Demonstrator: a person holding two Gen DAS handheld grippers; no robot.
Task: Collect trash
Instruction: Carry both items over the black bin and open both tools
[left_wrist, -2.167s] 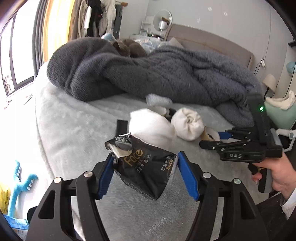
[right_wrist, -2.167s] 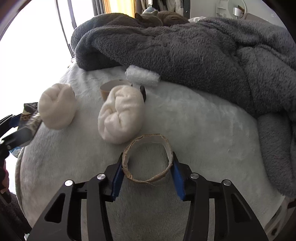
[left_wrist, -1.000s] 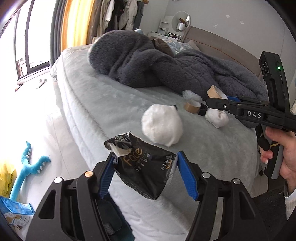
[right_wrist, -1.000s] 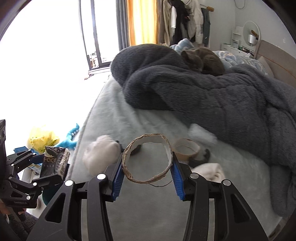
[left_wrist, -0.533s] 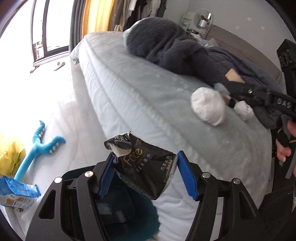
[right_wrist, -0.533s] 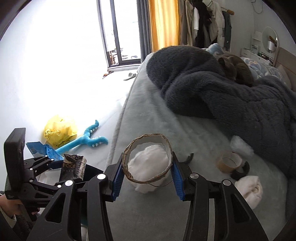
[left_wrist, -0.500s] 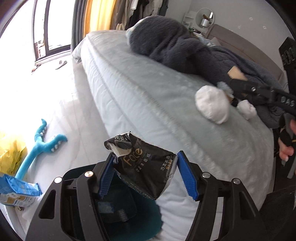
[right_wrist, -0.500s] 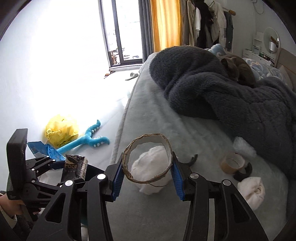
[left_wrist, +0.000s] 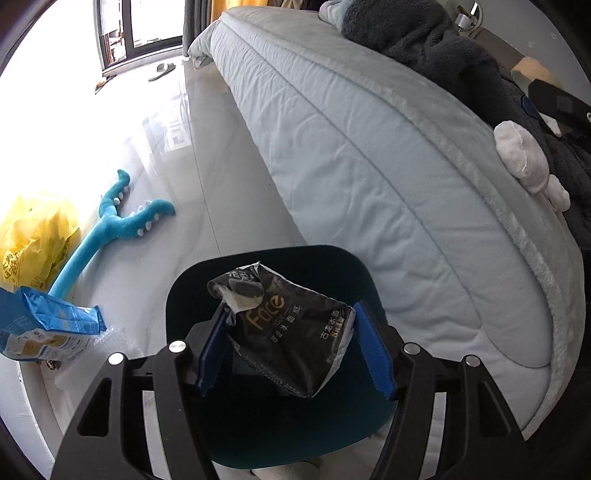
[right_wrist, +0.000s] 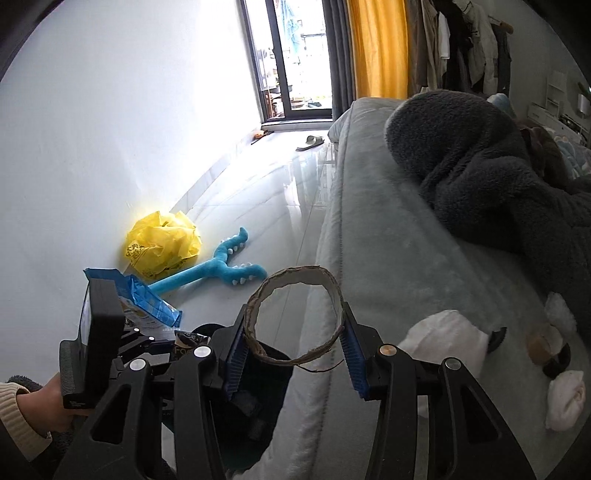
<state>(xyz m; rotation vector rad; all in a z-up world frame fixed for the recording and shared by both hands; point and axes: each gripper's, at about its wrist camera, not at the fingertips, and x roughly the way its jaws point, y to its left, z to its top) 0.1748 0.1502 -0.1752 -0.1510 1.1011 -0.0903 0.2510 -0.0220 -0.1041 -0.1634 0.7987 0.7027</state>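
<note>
My left gripper (left_wrist: 291, 349) is shut on a crumpled black tissue wrapper (left_wrist: 288, 332) and holds it right above the open dark teal bin (left_wrist: 362, 280) on the floor beside the bed. My right gripper (right_wrist: 293, 349) is shut on a brown cardboard tape ring (right_wrist: 293, 315) and hangs over the bed's edge, just right of the bin (right_wrist: 255, 398). The left gripper (right_wrist: 155, 354) with the wrapper (right_wrist: 184, 343) also shows in the right wrist view. On the bed lie white cloth balls (right_wrist: 443, 341), a tape roll (right_wrist: 539, 341) and a black ring (right_wrist: 557, 363).
The grey bed (left_wrist: 369, 155) with a dark fleece blanket (right_wrist: 498, 177) fills the right. On the floor by the wall lie a yellow plastic bag (right_wrist: 162, 249), a blue toy (right_wrist: 218, 271) and a blue packet (left_wrist: 44, 328). A slipper (right_wrist: 310, 142) lies near the window.
Both grippers have swung left from the bed towards the floor. The bin has come fully under my left gripper. Both still hold their items.
</note>
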